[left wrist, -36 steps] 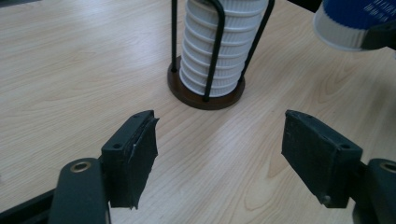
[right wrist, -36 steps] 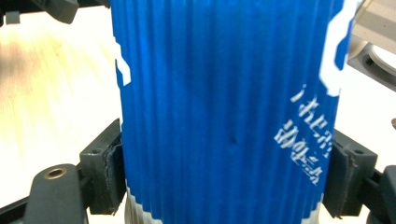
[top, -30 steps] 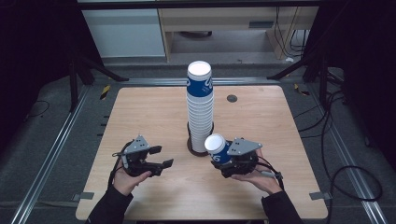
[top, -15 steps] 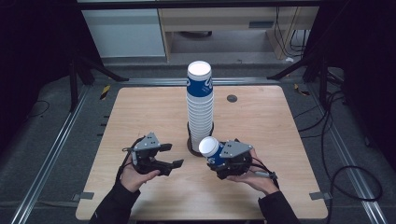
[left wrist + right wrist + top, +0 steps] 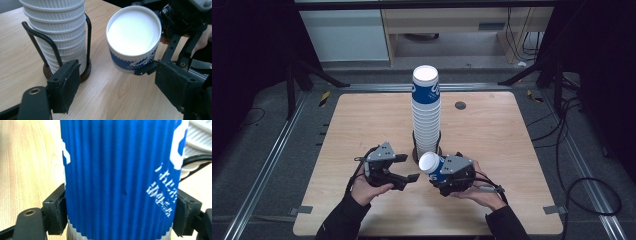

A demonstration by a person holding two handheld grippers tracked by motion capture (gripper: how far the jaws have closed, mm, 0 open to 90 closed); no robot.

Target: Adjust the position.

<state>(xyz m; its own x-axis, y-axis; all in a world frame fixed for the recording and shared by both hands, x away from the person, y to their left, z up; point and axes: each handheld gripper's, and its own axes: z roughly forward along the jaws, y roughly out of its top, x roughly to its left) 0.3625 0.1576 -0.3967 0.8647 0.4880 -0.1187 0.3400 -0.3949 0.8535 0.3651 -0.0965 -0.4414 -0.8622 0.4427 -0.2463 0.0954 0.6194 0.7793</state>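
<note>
Right hand-held gripper (image 5: 438, 169) grasping tilted cup (image 5: 430, 163) near stack (image 5: 426, 115); left hand-held gripper (image 5: 404, 168) released, left of cup.

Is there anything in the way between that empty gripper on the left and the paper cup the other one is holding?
Nothing visible. The left gripper is open and faces the paper cup, which the right gripper holds tilted toward it, with bare table between them. The stack of cups in its wire holder stands off to the side.
</note>
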